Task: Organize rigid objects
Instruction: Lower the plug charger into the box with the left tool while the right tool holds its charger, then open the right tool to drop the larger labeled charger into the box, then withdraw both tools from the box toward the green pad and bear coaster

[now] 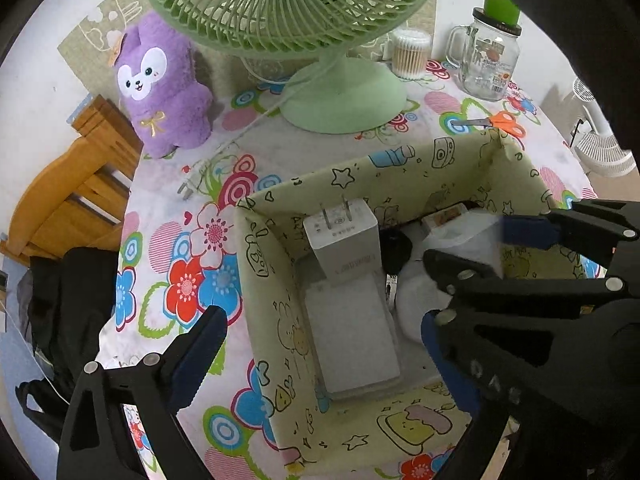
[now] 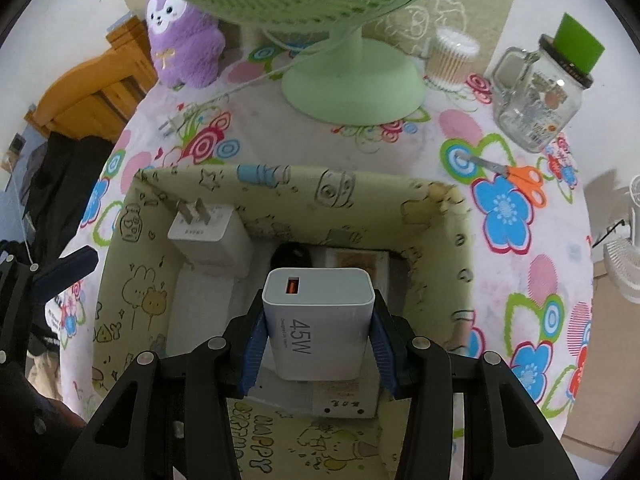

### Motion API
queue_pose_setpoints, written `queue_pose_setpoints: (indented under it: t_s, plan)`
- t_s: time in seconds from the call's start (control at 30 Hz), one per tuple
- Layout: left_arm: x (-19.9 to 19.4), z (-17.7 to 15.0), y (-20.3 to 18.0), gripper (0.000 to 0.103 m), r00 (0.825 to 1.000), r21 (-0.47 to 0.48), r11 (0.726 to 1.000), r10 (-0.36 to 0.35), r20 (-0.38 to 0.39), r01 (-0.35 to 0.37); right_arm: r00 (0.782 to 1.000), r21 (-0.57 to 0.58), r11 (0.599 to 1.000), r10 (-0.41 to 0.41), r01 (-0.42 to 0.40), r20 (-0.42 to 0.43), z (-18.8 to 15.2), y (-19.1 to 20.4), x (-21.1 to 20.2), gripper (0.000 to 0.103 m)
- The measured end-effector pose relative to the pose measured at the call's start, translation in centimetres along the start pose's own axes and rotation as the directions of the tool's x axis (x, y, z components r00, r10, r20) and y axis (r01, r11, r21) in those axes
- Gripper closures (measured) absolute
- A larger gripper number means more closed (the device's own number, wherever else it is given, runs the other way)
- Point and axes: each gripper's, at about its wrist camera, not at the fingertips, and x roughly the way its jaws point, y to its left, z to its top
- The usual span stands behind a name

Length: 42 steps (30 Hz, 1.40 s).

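A yellow-green patterned box [image 1: 400, 168] [image 2: 360, 184] stands on the flowered tablecloth. Inside it, a white plug adapter [image 1: 344, 236] [image 2: 208, 236] stands prongs up on a flat white slab [image 1: 352, 332], with a black item [image 2: 292, 256] beside them. My left gripper [image 1: 320, 332] is open wide above the box's left half with nothing between its fingers. My right gripper [image 2: 318, 332] is shut on a white 45W charger [image 2: 320, 320], pads against its two sides, low inside the box. In the left wrist view the right gripper [image 1: 476, 246] reaches in from the right.
Behind the box stands a green fan [image 1: 344, 92], its loose plug [image 1: 186, 190] lying on the cloth. A purple plush [image 1: 160, 84] sits at back left. Cotton swabs [image 2: 448, 60], a glass jar mug [image 2: 536, 96] and orange scissors [image 2: 516, 178] are at back right. A wooden chair [image 1: 68, 200] stands off the table's left.
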Motion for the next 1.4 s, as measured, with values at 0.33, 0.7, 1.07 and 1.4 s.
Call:
queue_pose_setpoints:
  t_s: [0.33, 0.7, 1.07, 1.4]
  plan:
    - [-1.5, -0.5, -0.2, 0.004, 0.999, 0.0, 0.999, -0.034, 0.025, 0.034, 0.996, 0.007, 0.999, -0.038, 0.037, 0.082, -1.0, -0.1, -2.6, 0.015]
    - [-4.0, -2.7, -0.5, 0.004, 0.995, 0.003, 0.997, -0.082, 0.052, 0.082, 0.992, 0.059, 0.997, -0.054, 0.047, 0.117, -4.3, 0.2, -5.9, 0.014]
    - [-6.8, -4.8, -0.4, 0.004, 0.991, 0.012, 0.995, -0.102, 0.087, 0.101, 0.986, 0.095, 0.994, -0.072, 0.058, 0.152, -7.0, 1.2, -8.5, 0.014]
    - [-9.2, -6.4, -0.3, 0.004, 0.985, 0.022, 0.993, -0.121, 0.119, 0.12, 0.977, 0.114, 0.99, -0.099, 0.078, 0.189, -8.9, 2.2, -11.0, 0.014]
